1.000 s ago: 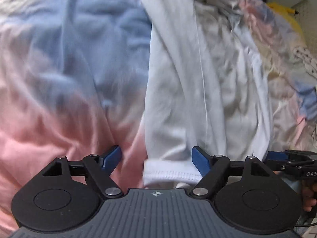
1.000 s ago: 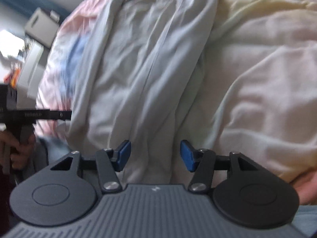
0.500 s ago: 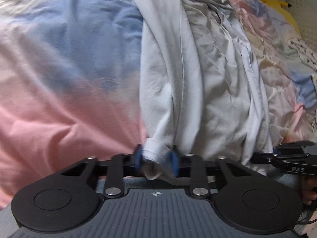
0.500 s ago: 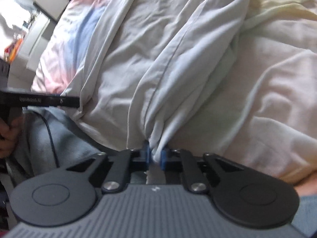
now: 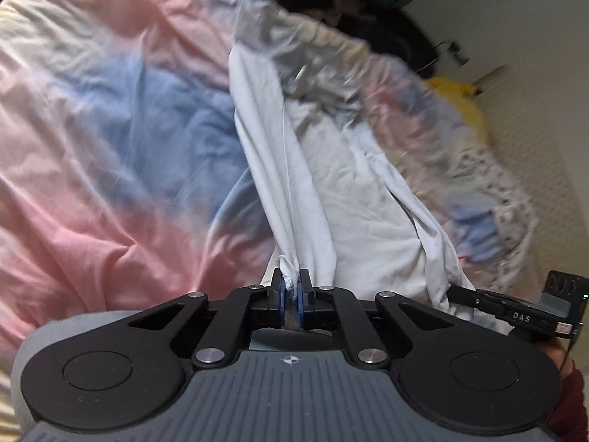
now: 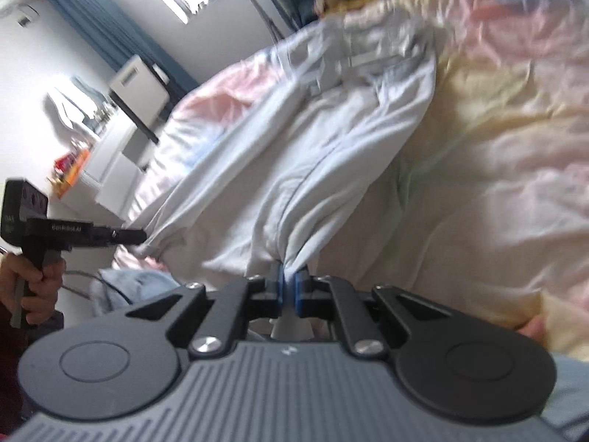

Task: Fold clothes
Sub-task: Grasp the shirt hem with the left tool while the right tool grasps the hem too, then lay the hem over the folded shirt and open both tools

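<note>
A long white garment [image 5: 316, 169] lies along a bed and is pulled taut toward me. My left gripper [image 5: 291, 289] is shut on its hemmed end, with white cloth bunched between the blue pads. In the right wrist view the same white garment [image 6: 294, 154] stretches away, and my right gripper [image 6: 289, 287] is shut on another gathered end of it. Each gripper shows in the other's view: the right gripper [image 5: 515, 315] at the right edge, the left gripper [image 6: 84, 235] at the left, held by a hand [image 6: 33, 280].
The bed cover [image 5: 110, 154] is pink, blue and cream. Yellow cloth [image 5: 460, 99] and dark things lie at the far end of the bed. A white cabinet [image 6: 110, 154], a blue curtain [image 6: 110, 37] and a bright window stand beyond the bed's left side.
Both grippers went from open to shut on the garment's near ends, then rose and tilted back, lifting the cloth so that it hangs taut from the pads.
</note>
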Available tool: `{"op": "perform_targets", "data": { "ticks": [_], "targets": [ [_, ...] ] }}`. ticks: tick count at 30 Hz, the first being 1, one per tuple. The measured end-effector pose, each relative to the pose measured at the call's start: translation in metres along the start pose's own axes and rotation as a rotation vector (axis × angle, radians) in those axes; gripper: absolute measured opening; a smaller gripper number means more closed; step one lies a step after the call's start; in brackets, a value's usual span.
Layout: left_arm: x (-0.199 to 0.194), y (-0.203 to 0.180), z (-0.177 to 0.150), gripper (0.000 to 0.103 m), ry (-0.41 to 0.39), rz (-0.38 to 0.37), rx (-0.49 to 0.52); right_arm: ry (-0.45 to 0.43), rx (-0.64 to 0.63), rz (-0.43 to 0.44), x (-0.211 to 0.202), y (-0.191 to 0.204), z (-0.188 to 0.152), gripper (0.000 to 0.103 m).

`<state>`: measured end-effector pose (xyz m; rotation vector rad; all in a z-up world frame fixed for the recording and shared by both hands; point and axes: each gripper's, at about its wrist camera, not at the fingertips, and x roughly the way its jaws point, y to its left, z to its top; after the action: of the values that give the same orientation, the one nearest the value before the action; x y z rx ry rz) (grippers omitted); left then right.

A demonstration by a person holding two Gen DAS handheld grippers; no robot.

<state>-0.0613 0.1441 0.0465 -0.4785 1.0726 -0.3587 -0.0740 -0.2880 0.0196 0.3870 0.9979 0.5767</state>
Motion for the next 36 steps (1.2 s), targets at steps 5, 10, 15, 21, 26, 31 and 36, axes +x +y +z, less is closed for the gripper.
{"op": "perform_targets", "data": {
  "ticks": [5, 10, 15, 21, 26, 31, 36],
  "targets": [
    [-0.006, -0.004, -0.036, 0.007, 0.053, -0.023, 0.032, -0.012, 0.024, 0.011, -0.032, -0.007, -0.016, 0.007],
    [0.005, 0.008, -0.081, 0.007, 0.115, -0.057, 0.002, 0.075, 0.114, 0.016, -0.030, -0.027, -0.062, 0.007],
    [0.008, 0.011, -0.050, 0.007, -0.045, -0.152, -0.025, -0.014, 0.153, 0.096, -0.038, -0.028, -0.043, 0.007],
    [0.045, 0.031, 0.032, 0.007, -0.196, -0.257, -0.235, -0.242, 0.263, 0.147, -0.014, -0.059, 0.035, 0.007],
    [0.100, 0.056, 0.101, 0.007, -0.260, -0.249, -0.379, -0.356, 0.478, 0.137, 0.036, -0.121, 0.089, 0.007],
    [0.170, 0.084, 0.147, 0.007, -0.237, -0.187, -0.447, -0.341, 0.618, 0.076, 0.094, -0.179, 0.117, 0.007],
    [0.230, 0.104, 0.165, 0.007, -0.184, -0.140, -0.445, -0.311, 0.679, 0.005, 0.137, -0.219, 0.126, 0.007]
  ]
}}
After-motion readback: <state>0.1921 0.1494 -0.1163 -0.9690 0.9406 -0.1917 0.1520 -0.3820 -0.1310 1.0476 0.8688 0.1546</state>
